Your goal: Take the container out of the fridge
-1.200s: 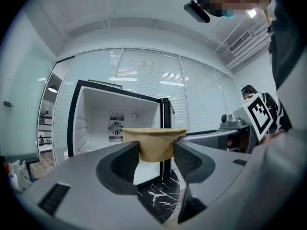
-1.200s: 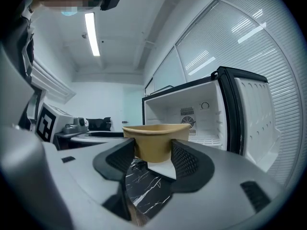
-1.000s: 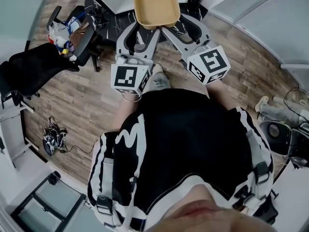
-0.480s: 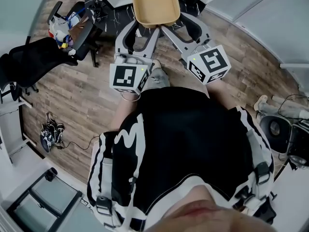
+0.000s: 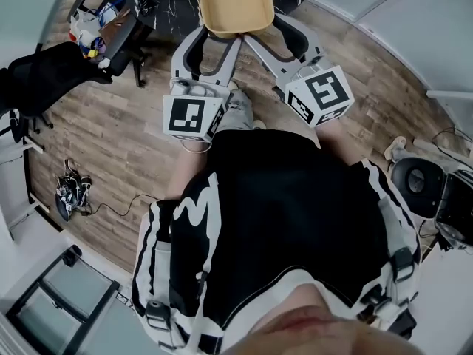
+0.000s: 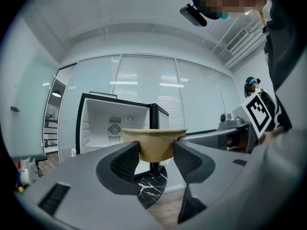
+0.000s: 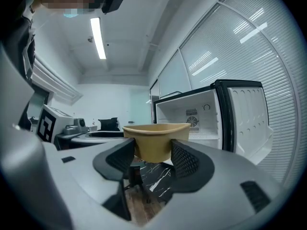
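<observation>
Head view shows the person looking down over a black top with white trim at both grippers held out in front, above a wood floor point(image 5: 133, 139). The left gripper point(image 5: 216, 37) and the right gripper point(image 5: 267, 29) each reach up to the near edge of a tan container point(image 5: 230, 4), an open tub with rounded corners, and carry it between them in the air. Each gripper bears its marker cube, the left one point(image 5: 191, 117) and the right one point(image 5: 319, 95). A black office chair point(image 5: 52, 80) stands off to the left on the floor. In the left gripper view, the left gripper point(image 6: 156, 158) has its jaws clenched on the container point(image 6: 154, 145), whose wall sits pressed between the two ribbed pads. Behind it stands the fridge point(image 6: 103, 123) with its door open and its white inside showing, well apart from the container. Below the jaws lies a black worktop with white veins point(image 6: 152, 189). In the right gripper view, the right gripper point(image 7: 152, 153) likewise has its jaws clamped on the container point(image 7: 154, 140), with the open fridge point(image 7: 201, 119) beyond it and the fridge door point(image 7: 249, 123) swung out to the right.
</observation>
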### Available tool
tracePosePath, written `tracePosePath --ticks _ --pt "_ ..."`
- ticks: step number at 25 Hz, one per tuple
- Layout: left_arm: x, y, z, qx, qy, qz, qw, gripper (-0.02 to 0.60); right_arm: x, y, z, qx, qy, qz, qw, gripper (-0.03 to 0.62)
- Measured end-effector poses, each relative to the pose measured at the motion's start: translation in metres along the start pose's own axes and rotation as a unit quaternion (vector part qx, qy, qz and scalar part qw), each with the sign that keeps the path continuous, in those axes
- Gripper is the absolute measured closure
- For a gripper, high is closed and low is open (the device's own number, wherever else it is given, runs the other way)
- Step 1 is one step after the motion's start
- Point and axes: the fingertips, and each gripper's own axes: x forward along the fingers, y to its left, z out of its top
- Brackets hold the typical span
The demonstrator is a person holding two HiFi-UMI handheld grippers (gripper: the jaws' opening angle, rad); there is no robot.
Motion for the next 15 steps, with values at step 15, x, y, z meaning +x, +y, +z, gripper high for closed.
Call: tracePosePath --ticks 15 --pt "-0.028 -0.014 0.013 -0.004 0.002 0.0 1.0 0.353 -0.022 0.024 0.013 -0.012 -0.012 -0.008 1.0 0.35"
